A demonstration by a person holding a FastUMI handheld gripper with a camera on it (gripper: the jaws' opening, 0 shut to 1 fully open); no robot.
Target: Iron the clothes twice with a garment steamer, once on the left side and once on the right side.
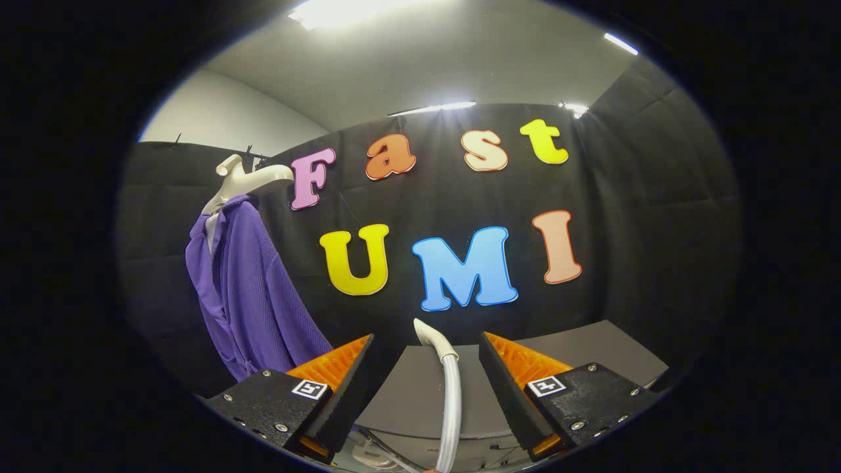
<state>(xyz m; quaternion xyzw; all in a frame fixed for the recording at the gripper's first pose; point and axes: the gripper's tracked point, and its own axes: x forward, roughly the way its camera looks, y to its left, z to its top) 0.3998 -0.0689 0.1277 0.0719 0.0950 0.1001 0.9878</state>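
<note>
Gripper (426, 368) held open; steamer hose (451, 407) seen between fingers, untouched. Purple garment (253, 295) hung on mannequin (240, 180), far left. Square markers seen on fingers; no writing readable.

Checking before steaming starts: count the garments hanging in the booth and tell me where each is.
1. A purple garment hangs on a white mannequin hanger beyond the open gripper, off its left finger. The steamer hose stands between the fingers, untouched.

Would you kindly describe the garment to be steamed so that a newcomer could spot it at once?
Start at the black cloth wall, then look beyond the open tool's left finger. A purple ribbed garment hangs there on a white hanger form. It is the one piece of clothing, unlike the white steamer hose rising between the fingers.
</note>
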